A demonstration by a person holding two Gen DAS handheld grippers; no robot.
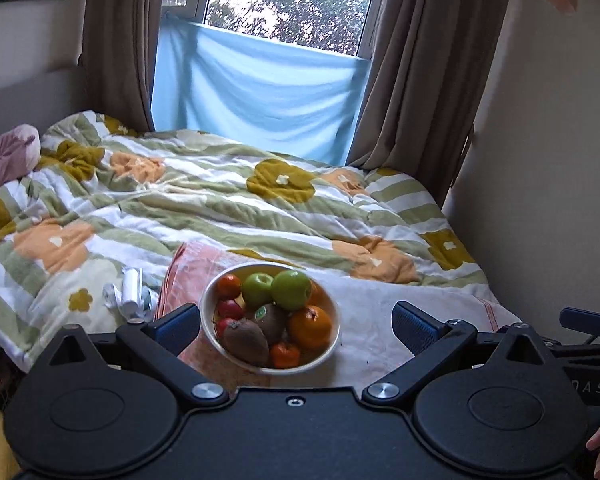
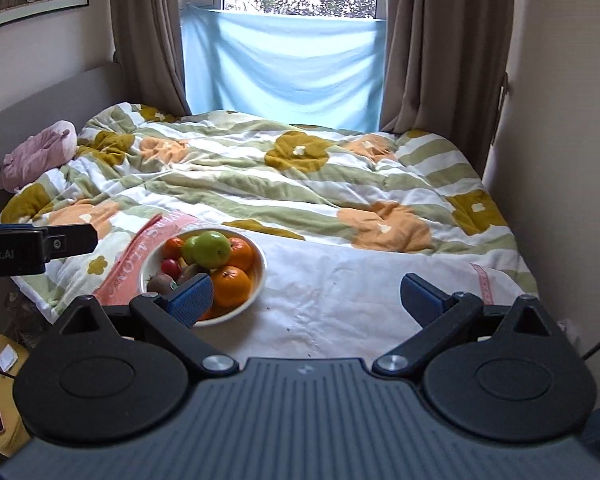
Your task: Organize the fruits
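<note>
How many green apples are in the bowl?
2. Both sit on top of the pile at the back of the bowl: one green apple on the left, the other green apple right beside it. More could be hidden underneath.

Both black grippers carry blue ribbed pads, silver pivot screws and round housings.

Left gripper body reads "obot.AI", cut off at the frame edge. Right gripper body shows "DAS". Pink towel lettering is illegible.
</note>
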